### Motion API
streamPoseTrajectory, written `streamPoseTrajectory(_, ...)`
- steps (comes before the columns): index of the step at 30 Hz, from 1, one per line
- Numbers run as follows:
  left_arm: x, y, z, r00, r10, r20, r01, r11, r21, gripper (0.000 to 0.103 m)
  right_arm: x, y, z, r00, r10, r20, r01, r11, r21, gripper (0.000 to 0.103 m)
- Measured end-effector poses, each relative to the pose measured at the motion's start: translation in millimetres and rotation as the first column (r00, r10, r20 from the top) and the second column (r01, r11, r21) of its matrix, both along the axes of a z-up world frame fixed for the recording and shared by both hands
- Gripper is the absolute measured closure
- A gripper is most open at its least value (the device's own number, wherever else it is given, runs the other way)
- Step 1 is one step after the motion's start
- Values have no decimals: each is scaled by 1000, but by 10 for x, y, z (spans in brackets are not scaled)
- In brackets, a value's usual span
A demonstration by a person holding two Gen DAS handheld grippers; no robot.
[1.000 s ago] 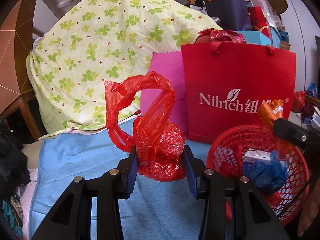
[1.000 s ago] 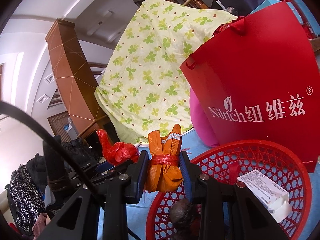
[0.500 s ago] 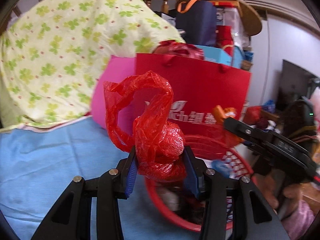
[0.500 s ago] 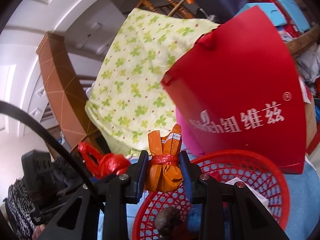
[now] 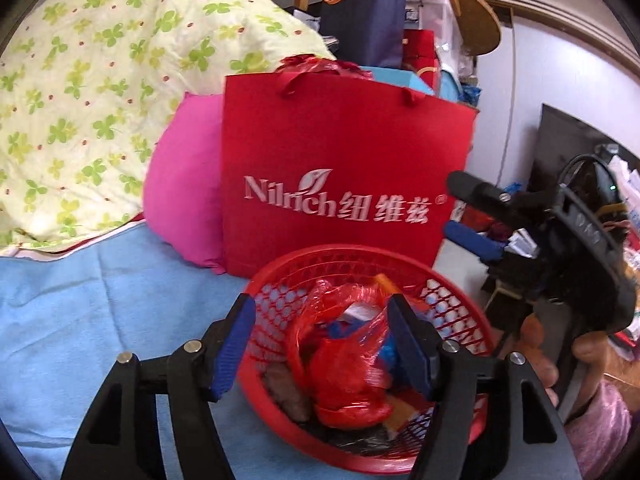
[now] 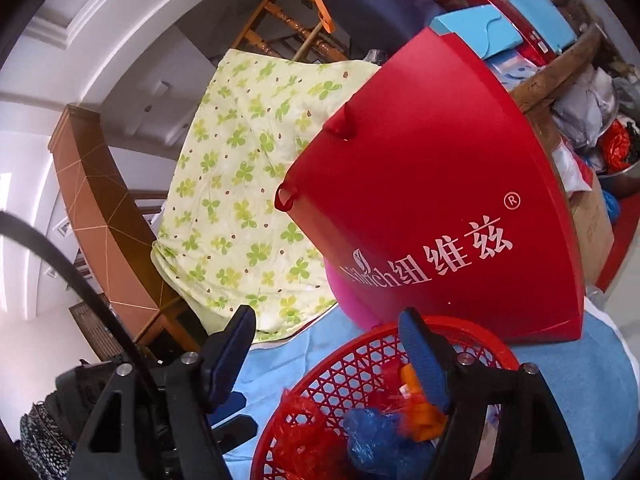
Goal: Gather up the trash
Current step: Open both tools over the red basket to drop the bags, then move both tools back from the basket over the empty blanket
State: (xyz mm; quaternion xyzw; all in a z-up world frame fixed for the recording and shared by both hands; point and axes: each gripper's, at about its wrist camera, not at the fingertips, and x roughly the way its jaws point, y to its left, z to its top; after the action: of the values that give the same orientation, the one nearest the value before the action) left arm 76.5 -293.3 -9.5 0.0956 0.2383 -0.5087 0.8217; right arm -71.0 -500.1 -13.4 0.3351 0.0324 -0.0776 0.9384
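A red mesh basket (image 5: pixel 452 316) sits on a blue cloth (image 5: pixel 80 320). A crumpled red plastic bag (image 5: pixel 344 368) lies inside it, below my left gripper (image 5: pixel 322 344), which is open and empty above the basket. In the right wrist view the same basket (image 6: pixel 360 352) holds the red bag (image 6: pixel 304 432), a blue wad (image 6: pixel 372 436) and an orange packet (image 6: pixel 420 404). My right gripper (image 6: pixel 328 356) is open and empty over the basket's near rim. It also shows in the left wrist view (image 5: pixel 472 216), open, at the right.
A red Nilrich paper bag (image 5: pixel 340 168) stands just behind the basket, with a pink cushion (image 5: pixel 184 200) to its left. A clover-print quilt (image 5: pixel 100 80) is piled behind. Cluttered boxes and bags (image 6: pixel 520 40) fill the back right.
Both grippers opened. The red plastic bag dropped from the left one and the orange packet from the right one into the basket. The left gripper moved right, over the basket.
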Motion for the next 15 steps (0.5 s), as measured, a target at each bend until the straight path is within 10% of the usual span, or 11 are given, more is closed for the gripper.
streamPoseTrajectory(15, 489, 614, -13, 947, 316, 65, -321, 943, 92, 32, 302, 506, 111, 998, 66, -22, -68, 991, -115, 26)
